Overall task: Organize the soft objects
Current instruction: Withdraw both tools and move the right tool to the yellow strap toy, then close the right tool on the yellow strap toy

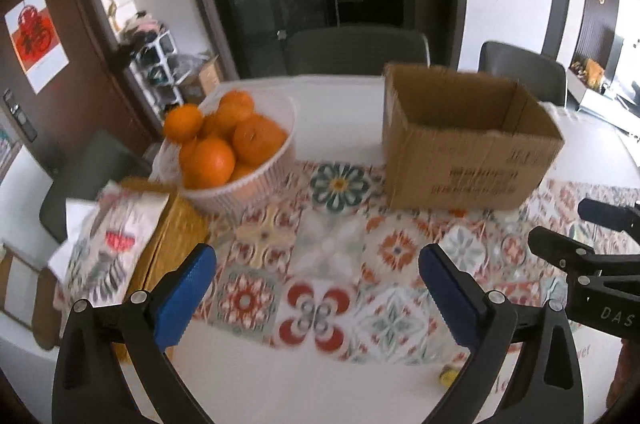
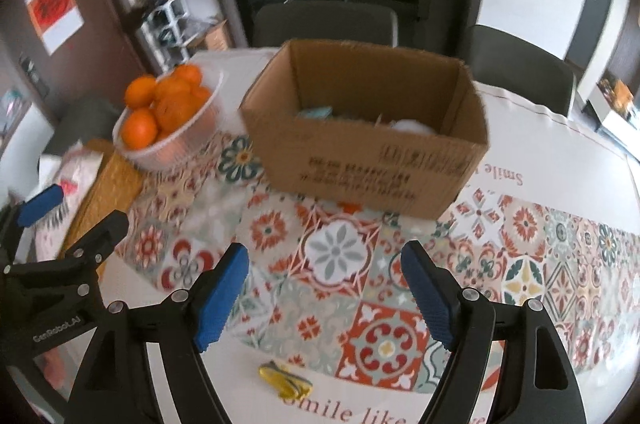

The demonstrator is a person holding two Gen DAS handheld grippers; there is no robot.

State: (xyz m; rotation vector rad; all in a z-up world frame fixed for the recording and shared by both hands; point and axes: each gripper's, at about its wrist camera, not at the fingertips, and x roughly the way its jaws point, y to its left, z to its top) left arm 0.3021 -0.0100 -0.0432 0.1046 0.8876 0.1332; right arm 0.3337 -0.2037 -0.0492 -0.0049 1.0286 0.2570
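Observation:
An open cardboard box [image 2: 372, 160] stands on the patterned tablecloth [image 2: 340, 264]; inside it I glimpse a teal item [image 2: 316, 113] and something white [image 2: 412, 126]. The same box [image 1: 468, 148] shows at the right in the left wrist view. My left gripper [image 1: 318, 258] is open wide over the cloth with nothing between its blue pads [image 1: 188, 292]. My right gripper [image 2: 325, 260] is open too, empty, short of the box. A small yellow object [image 2: 284, 378] lies on the white table near the front edge, below the right gripper.
A white bowl [image 1: 256, 184] heaped with oranges [image 1: 212, 160] stands left of the box. A floral fabric piece [image 1: 112, 248] lies over a yellow woven block [image 1: 172, 244] at the far left. Grey chairs [image 1: 356, 50] stand behind the round table.

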